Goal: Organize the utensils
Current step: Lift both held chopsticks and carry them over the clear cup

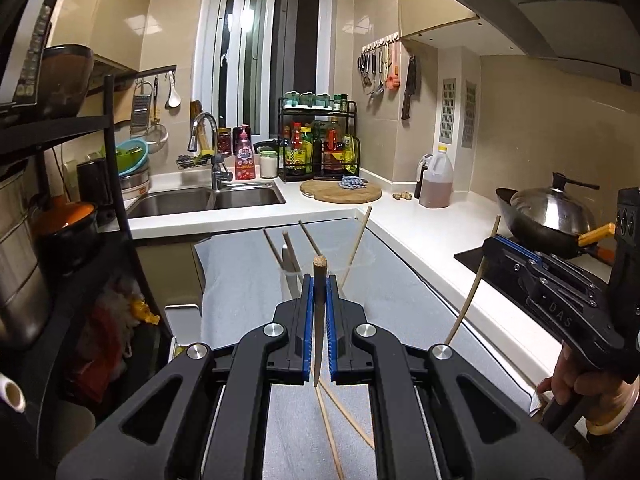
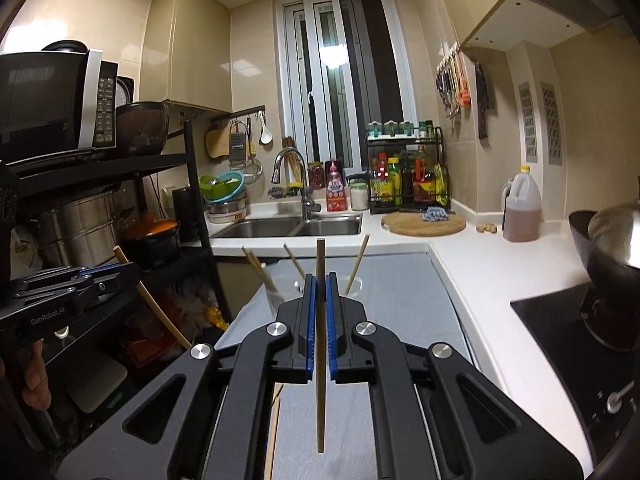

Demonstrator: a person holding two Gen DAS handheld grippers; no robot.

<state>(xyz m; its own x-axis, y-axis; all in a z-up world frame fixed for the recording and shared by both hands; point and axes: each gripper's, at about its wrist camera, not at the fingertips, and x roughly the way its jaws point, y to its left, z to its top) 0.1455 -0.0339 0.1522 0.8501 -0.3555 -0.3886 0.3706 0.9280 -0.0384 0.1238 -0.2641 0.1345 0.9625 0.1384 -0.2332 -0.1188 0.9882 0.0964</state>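
Both grippers, left (image 1: pixel 319 280) and right (image 2: pixel 319 280), clamp one chopstick each; tip them upright (thin ends down) over the clear cup (image 1: pixel 316 270).

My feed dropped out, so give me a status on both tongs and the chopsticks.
Left tongs shut on a chopstick. Right tongs shut on another chopstick. Clear cup ahead already holds several. Loose chopsticks lie below; path clear.
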